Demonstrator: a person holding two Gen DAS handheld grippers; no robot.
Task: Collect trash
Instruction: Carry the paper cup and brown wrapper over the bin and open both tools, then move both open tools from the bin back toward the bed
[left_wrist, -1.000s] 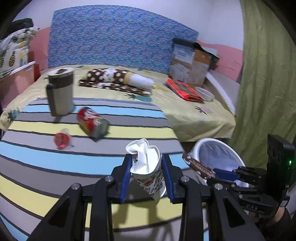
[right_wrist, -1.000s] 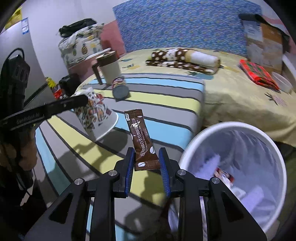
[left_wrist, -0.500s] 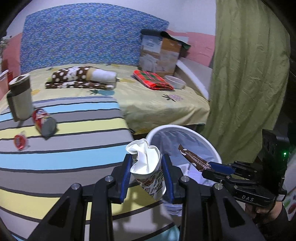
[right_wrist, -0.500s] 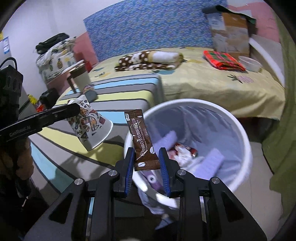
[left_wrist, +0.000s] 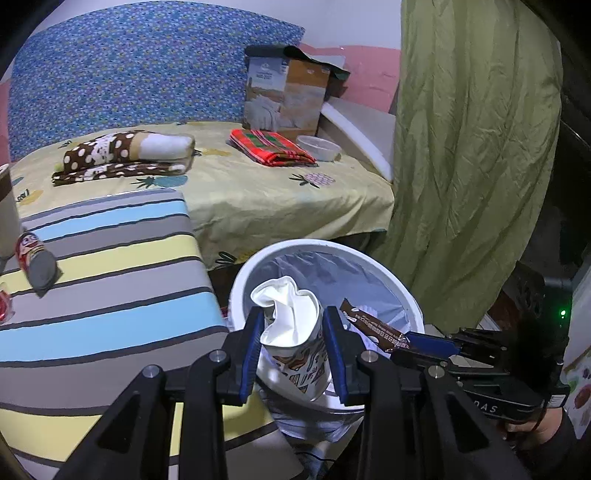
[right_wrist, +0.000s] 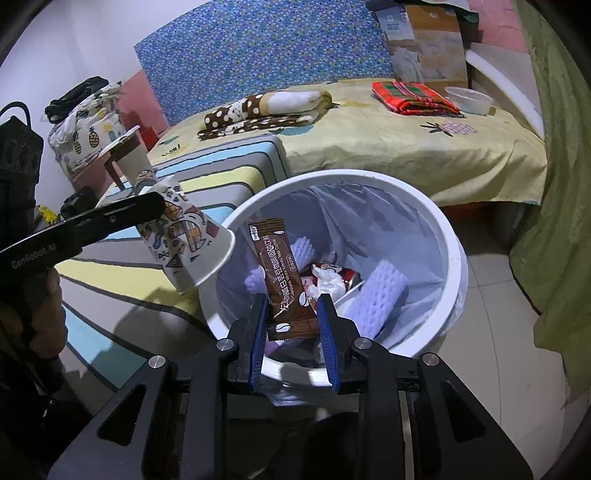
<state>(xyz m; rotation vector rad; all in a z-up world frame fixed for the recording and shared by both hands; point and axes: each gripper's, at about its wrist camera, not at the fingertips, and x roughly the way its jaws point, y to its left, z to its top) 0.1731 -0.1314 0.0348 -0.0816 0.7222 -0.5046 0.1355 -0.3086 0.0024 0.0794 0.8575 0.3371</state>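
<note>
My left gripper (left_wrist: 293, 343) is shut on a crumpled paper cup (left_wrist: 291, 332) with a printed pattern, held over the near rim of the white trash bin (left_wrist: 391, 275). The cup also shows in the right wrist view (right_wrist: 188, 240) at the bin's left rim. My right gripper (right_wrist: 293, 325) is shut on a brown coffee sachet (right_wrist: 282, 277), held above the bin's (right_wrist: 452, 236) opening. The sachet shows in the left wrist view (left_wrist: 373, 326) too. A red can (left_wrist: 33, 258) lies on the striped table (left_wrist: 110, 295).
The bin holds wrappers and lavender foam pieces (right_wrist: 376, 295). A bed (left_wrist: 277, 192) with folded cloths, a bowl and a cardboard box (left_wrist: 286, 96) lies behind. A green curtain (left_wrist: 472, 147) hangs at the right. A lidded cup (right_wrist: 129, 155) stands on the table.
Both grippers have moved right from over the striped table to over the trash bin, each still holding its item.
</note>
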